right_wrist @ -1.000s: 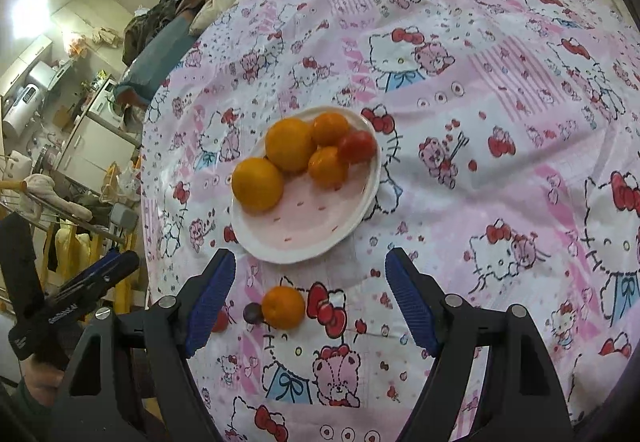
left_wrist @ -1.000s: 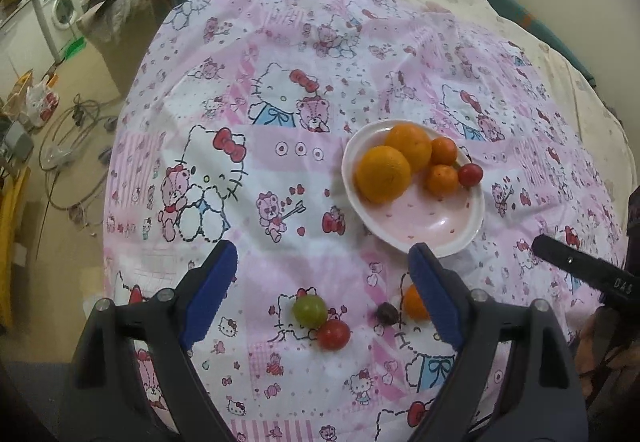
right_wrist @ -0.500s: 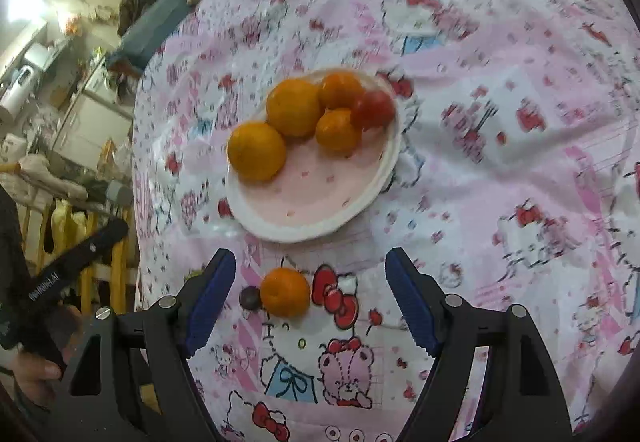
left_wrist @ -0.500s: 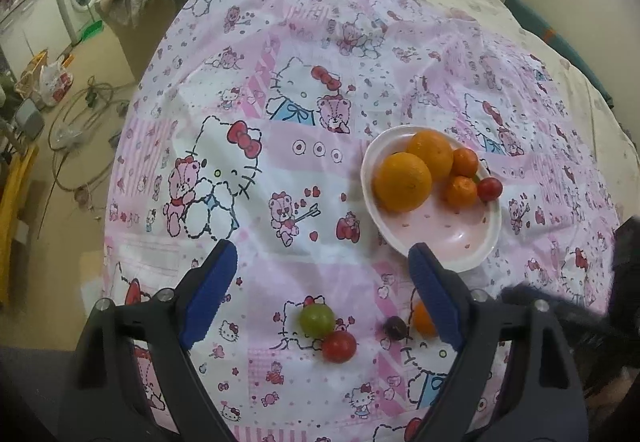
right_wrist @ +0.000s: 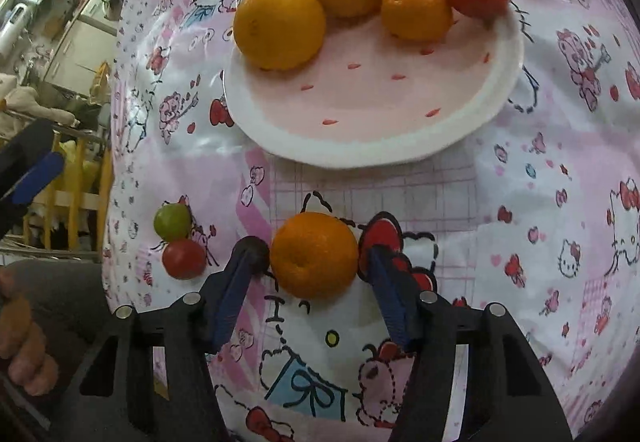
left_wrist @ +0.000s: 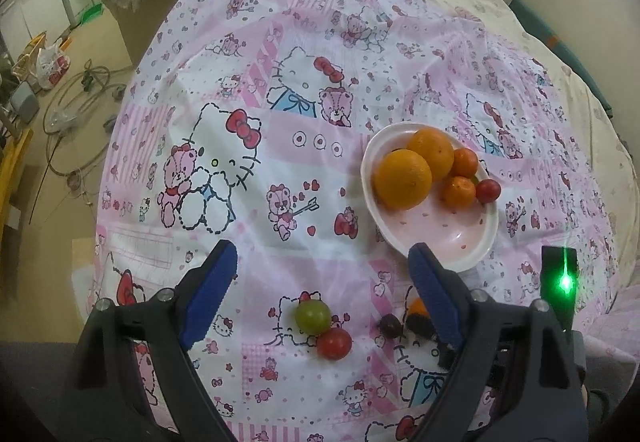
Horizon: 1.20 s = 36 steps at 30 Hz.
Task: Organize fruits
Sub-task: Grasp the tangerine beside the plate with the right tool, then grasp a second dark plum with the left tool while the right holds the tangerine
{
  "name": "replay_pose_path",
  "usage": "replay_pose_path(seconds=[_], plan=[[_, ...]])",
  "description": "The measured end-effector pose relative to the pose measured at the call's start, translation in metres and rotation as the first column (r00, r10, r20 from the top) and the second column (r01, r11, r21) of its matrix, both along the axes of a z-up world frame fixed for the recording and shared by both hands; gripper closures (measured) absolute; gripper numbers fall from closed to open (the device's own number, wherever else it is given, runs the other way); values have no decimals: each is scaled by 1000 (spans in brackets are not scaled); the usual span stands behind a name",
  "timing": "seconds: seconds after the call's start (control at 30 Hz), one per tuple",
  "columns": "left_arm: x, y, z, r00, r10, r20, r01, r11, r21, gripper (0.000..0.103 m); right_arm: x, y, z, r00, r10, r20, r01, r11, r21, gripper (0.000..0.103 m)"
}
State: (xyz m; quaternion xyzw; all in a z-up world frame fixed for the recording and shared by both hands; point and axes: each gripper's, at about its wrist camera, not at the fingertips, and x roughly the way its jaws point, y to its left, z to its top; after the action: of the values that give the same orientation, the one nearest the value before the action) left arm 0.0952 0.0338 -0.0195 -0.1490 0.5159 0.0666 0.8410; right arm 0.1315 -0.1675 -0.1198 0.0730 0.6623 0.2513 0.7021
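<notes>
Soft bedsheet (right_wrist: 500, 178) under everything; my right gripper (right_wrist: 312, 262) fingers sit apart around the mandarin (right_wrist: 315, 255), left gripper (left_wrist: 320, 282) spread idle. Squeezing might nudge that dark grape (right_wrist: 256, 252) rolling.

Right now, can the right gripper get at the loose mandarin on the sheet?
Probably yes. The right gripper is open with a finger either side of the mandarin; only the dark grape crowds one finger.

mandarin (left_wrist: 417, 305): mostly hidden behind left hand-held gripper (left_wrist: 324, 278) | dark fruit (right_wrist: 256, 248): half-covered (type unclear)
</notes>
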Motion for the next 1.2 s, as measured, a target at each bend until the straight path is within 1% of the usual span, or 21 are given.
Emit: replay_pose_path(seconds=[0.03,0.17,0.3,0.33,0.4,0.47,0.5,0.6,0.63,0.67,0.7,0.73,0.83,0.87,0.93,1.0,1.07,1.1,1.17,1.2], plan=[[0,0,0,1000,3,-2,-3,1000,-1,18,1,-1,-1,1000,-9,-4,9,1000,4,57],[1,-2,-2,1000,4,-9,-4,1000,-1,18,2,-8,1,1000,-20,-13,20,999,31,58],[1,-10,-6,1000,-24,-15,24,1000,-12,18,3,-19,7,998,-58,-13,58,996,67,58],[1,-13,-9,999,-36,-24,35,999,-19,18,4,-22,10,998,-69,-7,70,995,74,58],[3,-21,-21,996,-68,-61,64,995,-71,19,5,-33,20,994,-107,23,104,991,89,58],[4,-31,-31,991,-98,-94,88,991,-103,28,6,-45,29,989,-141,52,136,986,92,58],[5,-40,-37,986,-121,-113,109,989,-103,30,8,-52,33,985,-164,60,158,982,100,58],[8,-63,-55,968,-180,-176,165,982,-95,41,9,-70,40,974,-214,71,205,972,115,58],[10,-67,-60,962,-189,-196,172,980,-99,51,9,-77,43,970,-230,76,220,968,120,58],[12,-71,-66,956,-197,-218,177,978,-108,58,9,-81,45,967,-242,80,231,965,125,58],[16,-76,-73,947,-204,-247,178,976,-125,58,9,-88,47,963,-258,81,246,960,135,58],[17,-78,-77,944,-204,-258,175,976,-131,58,9,-90,48,960,-267,84,254,957,139,58],[22,-87,-87,935,-205,-289,182,978,-107,60,7,-103,49,954,-286,89,273,953,135,58],[23,-90,-90,929,-215,-302,190,976,-110,62,5,-109,48,951,-297,83,284,949,134,58],[25,-97,-98,913,-233,-336,205,972,-118,64,2,-119,46,949,-307,73,295,946,133,58],[25,-102,-104,903,-238,-357,222,971,-87,67,-1,-126,46,947,-314,74,303,944,131,58],[26,-107,-108,894,-240,-379,238,970,-52,83,-3,-129,47,945,-316,81,305,944,129,58],[27,-109,-109,890,-241,-387,247,968,-35,84,-4,-130,48,944,-318,85,306,943,128,58],[27,-112,-108,890,-248,-382,257,966,-31,85,-5,-132,49,943,-322,88,309,942,129,58],[26,-113,-107,891,-258,-373,260,964,-46,85,-4,-131,49,942,-323,89,310,942,130,58]])
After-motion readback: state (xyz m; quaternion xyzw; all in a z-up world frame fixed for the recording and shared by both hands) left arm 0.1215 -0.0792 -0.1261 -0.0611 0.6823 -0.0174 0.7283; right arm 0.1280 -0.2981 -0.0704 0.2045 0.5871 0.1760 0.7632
